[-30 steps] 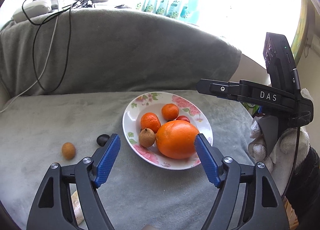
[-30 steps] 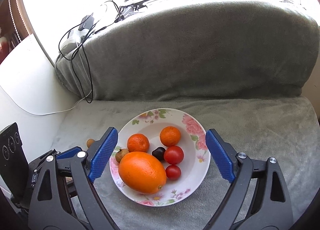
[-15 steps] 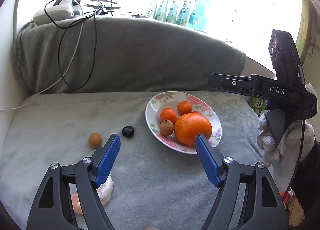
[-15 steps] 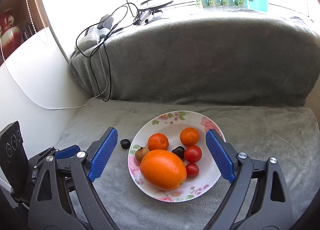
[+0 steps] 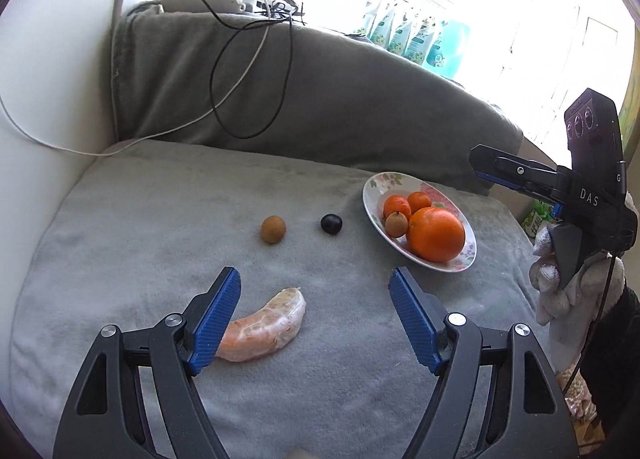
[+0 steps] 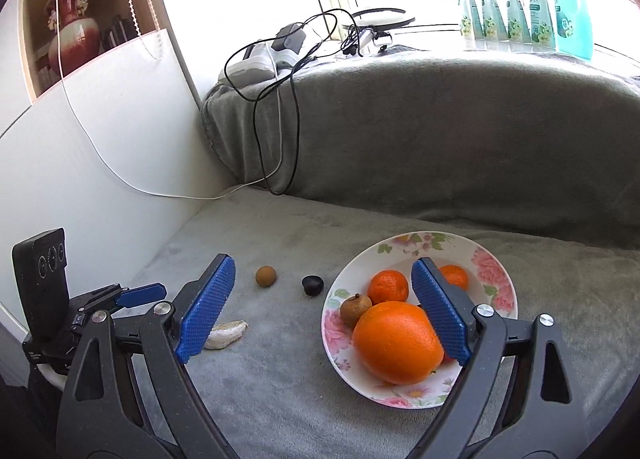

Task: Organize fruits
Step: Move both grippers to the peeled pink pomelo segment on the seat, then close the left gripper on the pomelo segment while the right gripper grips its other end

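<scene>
The grey blanket (image 5: 168,219) covers the sofa seat on which I work; every fruit lies on it or on the plate.

The floral plate (image 6: 500,279) sits toward the right of the seat. It carries the large orange (image 6: 398,341) at its near rim, two mandarins (image 6: 388,287) behind it, and a small brown fruit (image 6: 355,309) touching the orange on the left.

The left gripper (image 5: 316,313) hangs over the near left of the seat, its fingers (image 5: 216,319) spread wide and holding nothing. The right gripper (image 6: 322,307) stands over the plate's left edge, also spread wide and empty; its right finger crosses in front of the orange, but whether it touches I cannot tell.

The peeled citrus segment (image 5: 268,325) lies just beside the left finger, partly behind it. I judge it the softest piece: thin membrane, wet flesh, likely to burst or slip. I would take it across its thick middle, closing gently.

The loose brown fruit (image 5: 273,229) and the dark fruit (image 5: 331,224) lie apart from each other, between the segment and the plate. Both look round, light and firm, so they may roll on the blanket; I would grip each across its widest part from above. Three pieces remain off the plate, so the sorting looks unfinished.
</scene>
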`<state>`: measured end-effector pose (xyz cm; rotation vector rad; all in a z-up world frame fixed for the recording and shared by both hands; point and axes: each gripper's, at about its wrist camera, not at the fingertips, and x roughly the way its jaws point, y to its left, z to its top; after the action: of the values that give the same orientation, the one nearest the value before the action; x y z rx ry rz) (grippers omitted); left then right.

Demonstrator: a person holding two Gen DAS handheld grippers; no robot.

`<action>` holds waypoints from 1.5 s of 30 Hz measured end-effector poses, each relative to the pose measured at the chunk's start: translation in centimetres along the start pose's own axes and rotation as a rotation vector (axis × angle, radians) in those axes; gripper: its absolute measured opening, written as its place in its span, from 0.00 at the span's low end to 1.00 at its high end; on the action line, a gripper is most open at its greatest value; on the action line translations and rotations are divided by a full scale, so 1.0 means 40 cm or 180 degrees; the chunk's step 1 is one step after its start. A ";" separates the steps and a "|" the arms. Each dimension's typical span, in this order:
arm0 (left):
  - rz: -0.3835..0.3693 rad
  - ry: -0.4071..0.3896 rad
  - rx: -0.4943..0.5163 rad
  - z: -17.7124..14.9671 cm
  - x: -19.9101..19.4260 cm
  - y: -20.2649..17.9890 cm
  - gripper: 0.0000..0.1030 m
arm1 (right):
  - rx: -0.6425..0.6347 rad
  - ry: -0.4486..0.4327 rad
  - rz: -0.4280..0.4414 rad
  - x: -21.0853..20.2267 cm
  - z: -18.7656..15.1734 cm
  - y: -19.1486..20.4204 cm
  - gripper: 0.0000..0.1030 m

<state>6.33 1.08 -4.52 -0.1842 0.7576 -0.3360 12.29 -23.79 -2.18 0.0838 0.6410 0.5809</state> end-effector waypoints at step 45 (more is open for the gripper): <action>0.0220 0.0409 -0.0132 -0.105 0.069 0.150 0.75 | 0.0697 0.1562 0.0736 0.362 -0.158 0.152 0.54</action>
<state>6.63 5.48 -10.97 -0.1762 0.8961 -0.2684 15.03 -11.57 -13.59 0.2268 1.1823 0.7611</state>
